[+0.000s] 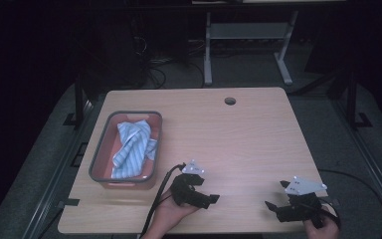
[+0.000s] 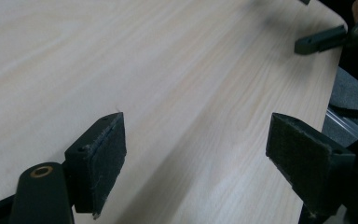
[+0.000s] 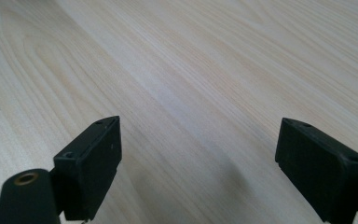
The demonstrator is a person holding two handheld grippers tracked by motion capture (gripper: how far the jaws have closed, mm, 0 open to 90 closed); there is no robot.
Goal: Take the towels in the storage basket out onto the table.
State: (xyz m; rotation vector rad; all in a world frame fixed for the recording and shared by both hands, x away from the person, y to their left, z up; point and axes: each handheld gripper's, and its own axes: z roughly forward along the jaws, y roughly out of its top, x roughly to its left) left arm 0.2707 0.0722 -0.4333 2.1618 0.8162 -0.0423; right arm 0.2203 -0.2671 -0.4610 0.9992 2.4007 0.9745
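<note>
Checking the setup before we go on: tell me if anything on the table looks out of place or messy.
Only the striped cloth stands out: it lies crumpled in the basket, bunched rather than folded. The table shows no spill or damage. The left gripper and right gripper are both open, holding nothing.

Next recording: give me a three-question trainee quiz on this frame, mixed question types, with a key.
1. True or false: the striped cloth lies inside the basin.
2. Are the left gripper jaws open or shut?
3. Which gripper is nearer the basin? A) left gripper B) right gripper

Key
1. True; it lies crumpled inside the basin.
2. Open; bare table shows between them in the left gripper view.
3. A; the basin sits on the table's left side.
</note>
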